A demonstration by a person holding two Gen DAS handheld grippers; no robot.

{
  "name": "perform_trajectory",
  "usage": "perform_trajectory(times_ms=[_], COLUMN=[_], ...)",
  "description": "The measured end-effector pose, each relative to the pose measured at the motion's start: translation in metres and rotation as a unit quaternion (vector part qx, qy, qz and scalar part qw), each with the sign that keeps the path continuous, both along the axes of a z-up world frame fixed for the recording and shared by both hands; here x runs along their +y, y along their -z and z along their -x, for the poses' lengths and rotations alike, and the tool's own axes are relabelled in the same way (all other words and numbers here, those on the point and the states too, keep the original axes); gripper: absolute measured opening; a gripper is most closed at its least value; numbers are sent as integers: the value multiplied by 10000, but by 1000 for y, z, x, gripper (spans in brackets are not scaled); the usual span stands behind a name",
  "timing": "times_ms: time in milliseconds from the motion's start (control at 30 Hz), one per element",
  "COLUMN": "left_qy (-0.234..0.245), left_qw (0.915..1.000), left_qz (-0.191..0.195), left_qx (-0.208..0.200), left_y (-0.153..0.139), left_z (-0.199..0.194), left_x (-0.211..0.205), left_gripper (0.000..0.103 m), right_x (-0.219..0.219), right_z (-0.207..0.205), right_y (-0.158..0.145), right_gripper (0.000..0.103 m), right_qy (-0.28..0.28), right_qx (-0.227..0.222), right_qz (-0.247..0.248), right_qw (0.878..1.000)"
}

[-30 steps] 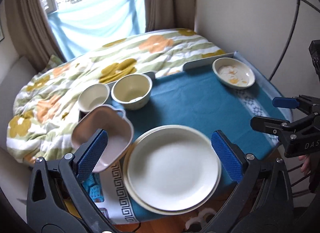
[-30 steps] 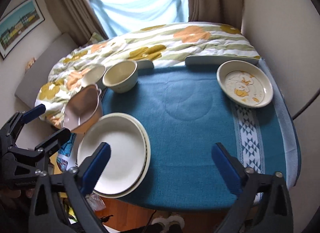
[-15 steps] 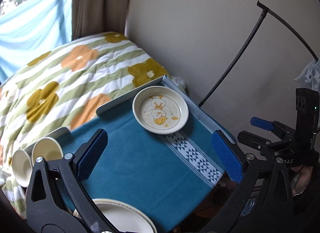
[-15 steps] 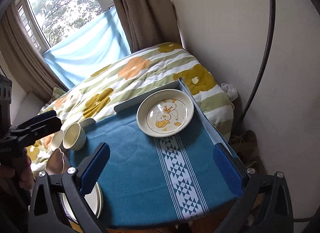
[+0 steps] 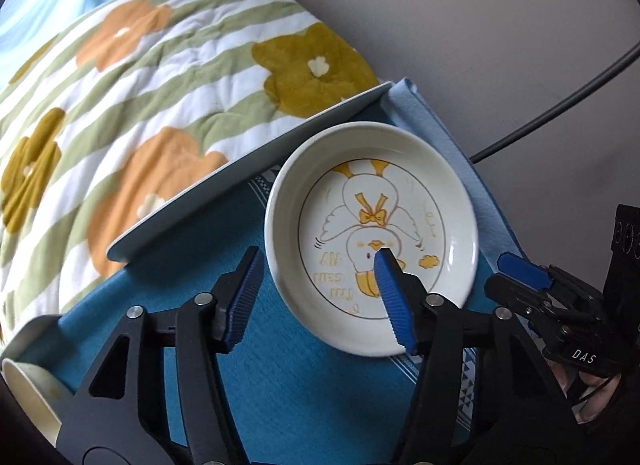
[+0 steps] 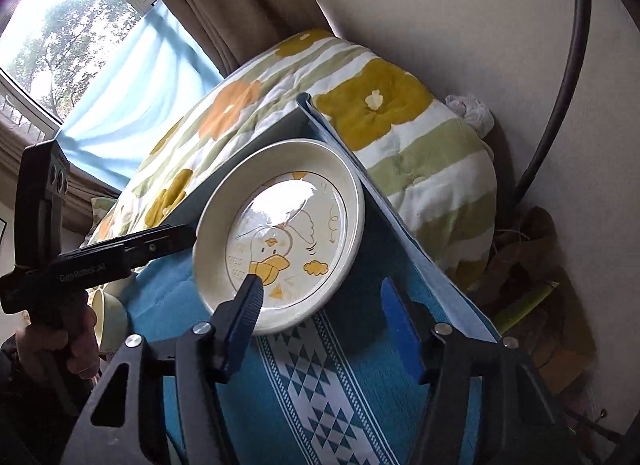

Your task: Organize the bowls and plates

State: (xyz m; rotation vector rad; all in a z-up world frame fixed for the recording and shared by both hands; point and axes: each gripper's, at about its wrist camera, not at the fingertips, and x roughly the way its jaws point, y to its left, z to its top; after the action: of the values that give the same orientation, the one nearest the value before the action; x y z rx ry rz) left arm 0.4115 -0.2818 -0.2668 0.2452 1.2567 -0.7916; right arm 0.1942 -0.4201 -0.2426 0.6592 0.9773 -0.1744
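Floral quilt (image 5: 160, 105) on the bed fills the back, touching the far edge of the table. Blue tablecloth (image 5: 312, 393) with a white patterned stripe covers the table near the wall. The duck plate (image 5: 372, 237) sits flat on the cloth at the far right corner, close to the table's raised edge.

Step in hand, by my read: both grippers closing in on the duck plate for a pickup, probably to carry it to the other dishes. Left gripper (image 5: 316, 297) has jaws apart, straddling the plate's near-left rim: one finger over the plate's inside, the other outside over the cloth. Not clamped. Right gripper (image 6: 328, 317) also has jaws spread, one finger over the plate's near rim, the other over the cloth; nothing grasped.

Next move calls for one set of jaws to drop onto the rim and pinch. The rim is glossy and sloped, so slipping is a risk.

A cream bowl (image 5: 28, 397) is at the left edge of the left view, well apart. The two grippers crowd the same plate and could bump. The raised edge leaves little room behind.
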Motion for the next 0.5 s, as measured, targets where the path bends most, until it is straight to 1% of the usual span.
perform_trajectory(times_ms=[33,67,133,167,233,267,300,367,400,433,500], left_qy=[-13,-36,-49,-54,-28,-24,-24,-65,-100,-129,-157], left_qw=[10000,9999,9998,9997,9996,9996,9996,9994,9993,9993,9994], left_qz=[-44,-91,-104,-128,-185,-230,-272,-324,-338,-314,-260], left_qx=[37,52,161,185,192,160,123,91,99,122,160], left_y=[7,13,22,26,30,31,32,34,35,36,36], left_z=[-5,-9,-16,-19,-22,-23,-24,-27,-30,-32,-33], left_x=[-2,-3,-5,-6,-10,-11,-11,-12,-11,-10,-8], left_gripper=[45,44,36,34,29,28,24,18,13,12,12], right_x=[-1,-2,-3,-3,-5,-5,-7,-9,-10,-10,-9], right_z=[-4,-7,-13,-16,-19,-20,-23,-26,-27,-27,-29], right_y=[6,11,18,21,26,28,30,33,35,36,37], right_gripper=[50,45,38,34,34,32,29,28,25,23,16], right_qy=[-3,-5,-12,-18,-5,17,31,32,51,51,42], right_qx=[36,81,172,205,247,263,278,322,337,339,324], right_qz=[-55,-85,-120,-128,-130,-131,-137,-163,-175,-201,-170], right_qw=[10000,9999,9998,9997,9996,9996,9995,9993,9993,9992,9993])
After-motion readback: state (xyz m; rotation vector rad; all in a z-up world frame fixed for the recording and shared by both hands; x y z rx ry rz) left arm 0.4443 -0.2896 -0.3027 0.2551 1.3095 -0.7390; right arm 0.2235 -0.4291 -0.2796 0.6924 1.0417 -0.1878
